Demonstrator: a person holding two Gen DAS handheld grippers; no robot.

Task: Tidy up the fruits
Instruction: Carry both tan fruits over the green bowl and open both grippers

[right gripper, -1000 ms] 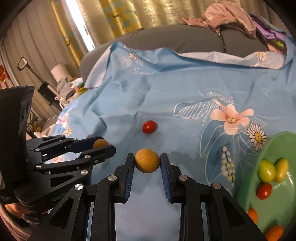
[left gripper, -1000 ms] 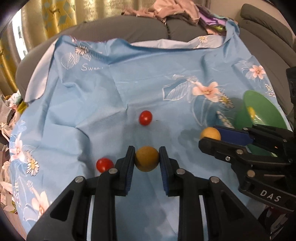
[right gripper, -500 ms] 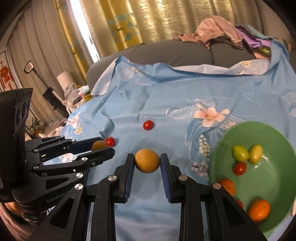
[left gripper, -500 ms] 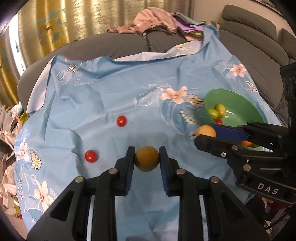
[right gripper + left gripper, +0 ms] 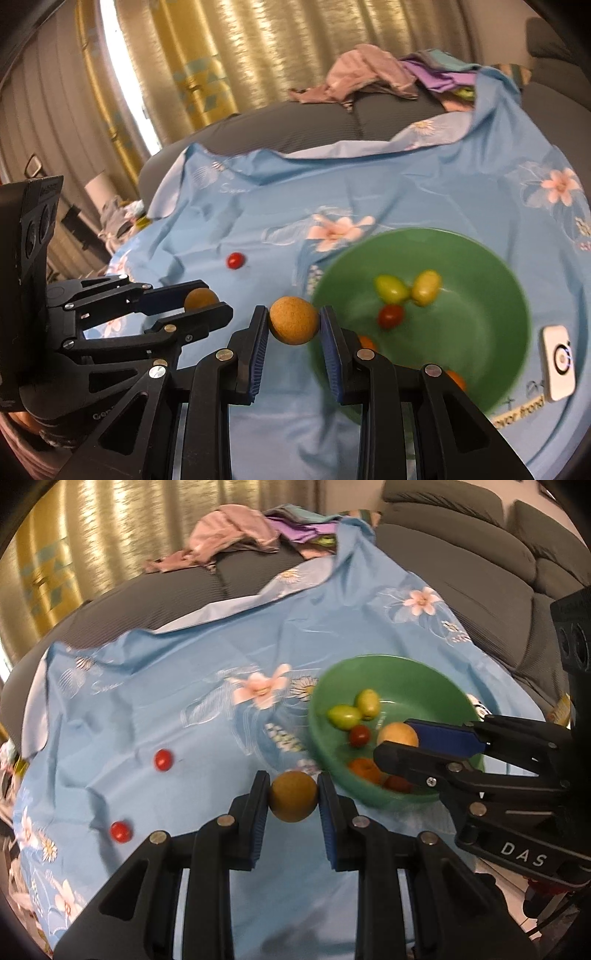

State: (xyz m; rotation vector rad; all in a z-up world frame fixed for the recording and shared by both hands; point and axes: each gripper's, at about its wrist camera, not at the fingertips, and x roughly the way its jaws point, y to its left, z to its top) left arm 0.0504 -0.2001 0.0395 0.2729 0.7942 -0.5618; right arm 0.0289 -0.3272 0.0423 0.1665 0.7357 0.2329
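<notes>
My left gripper (image 5: 292, 792) is shut on a round brown fruit (image 5: 293, 806), held above the blue flowered cloth (image 5: 184, 686) just left of the green bowl (image 5: 417, 686). My right gripper (image 5: 293, 314) is shut on a similar tan fruit (image 5: 294, 326) at the left rim of the bowl (image 5: 480, 295). In the left wrist view that tan fruit (image 5: 398, 734) hangs over the bowl's inside. The bowl holds two green fruits (image 5: 343, 716), a red tomato (image 5: 359, 736) and orange ones. Two red tomatoes (image 5: 163, 760) (image 5: 120, 831) lie on the cloth.
The cloth covers a grey sofa (image 5: 461, 572) with a heap of clothes (image 5: 236, 535) at the back. A small white device (image 5: 557, 356) lies on the cloth right of the bowl. Gold curtains (image 5: 221, 55) hang behind. The cloth's near edge drops off at the lower right.
Both grippers have carried their fruits to the right and a little up. The bowl has come from the right edge into full view, and the right gripper's fruit now hangs over it.
</notes>
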